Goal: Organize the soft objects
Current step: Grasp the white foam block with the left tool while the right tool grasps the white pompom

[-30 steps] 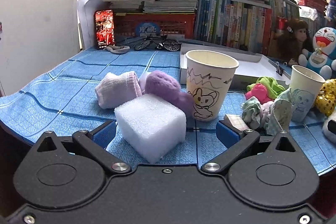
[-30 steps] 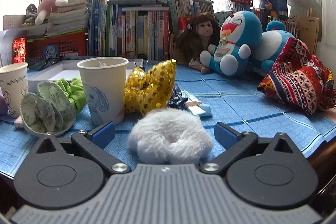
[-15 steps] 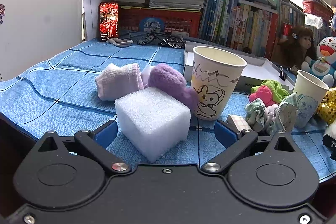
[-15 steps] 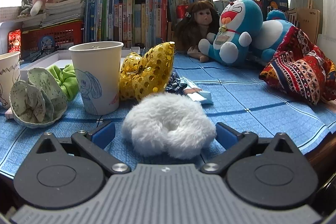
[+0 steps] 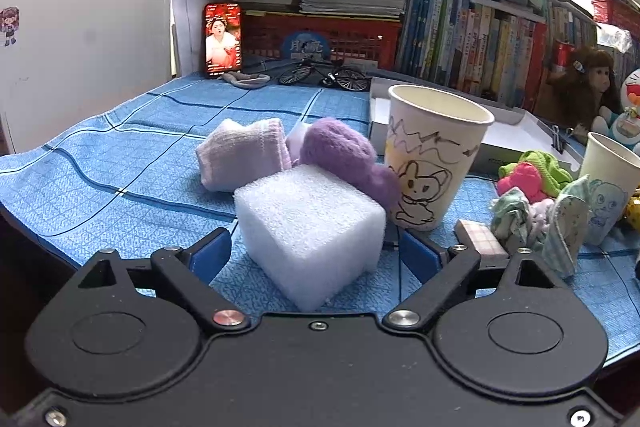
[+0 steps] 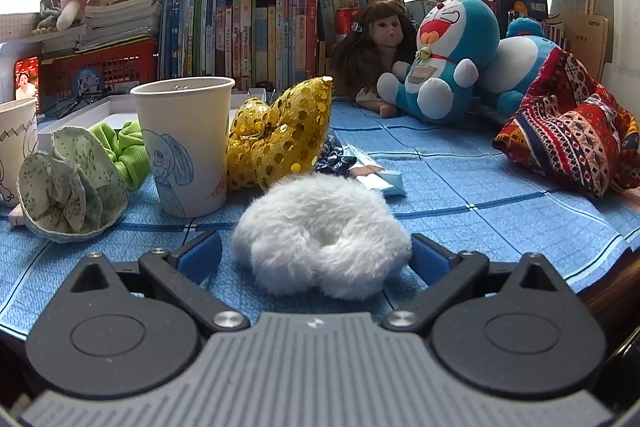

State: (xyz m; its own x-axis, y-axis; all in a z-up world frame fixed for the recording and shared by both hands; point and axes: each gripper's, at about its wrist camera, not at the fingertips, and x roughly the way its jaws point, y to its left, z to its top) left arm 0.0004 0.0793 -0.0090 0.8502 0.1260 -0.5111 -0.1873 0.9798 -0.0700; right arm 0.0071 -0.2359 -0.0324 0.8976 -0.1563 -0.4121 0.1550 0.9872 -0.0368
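Your left gripper has the white foam block sitting between its blue pads, and the jaws are closing in on it right now. There's a sliver of blue tablecloth showing between each pad and the block, so nothing's clamped yet. The block sits flat on the cloth, turned so a corner points back at your camera. At about 11 o'clock from it there's a pale pink sock roll, and at 12 to 1 o'clock a fuzzy purple lump that touches the block's far edge. A paper cup with a bunny doodle stands upright at 2 o'clock, just beside the block. Further out at 3 o'clock you've got a heap of scrunchies and a second cup.

Your right gripper is spread wide around the white fluffy scrunchie, which lies flat on the cloth between the pads. The fur looks like it brushes the right-hand pad, but there's a clear gap on the other side, so it's loose. From that scrunchie, the cup with the blue elephant drawing is at 10 o'clock, a gold sequin bow is at 12, and a green speckled scrunchie sits out at 9 o'clock. The patterned red cloth is well apart at 2 o'clock.
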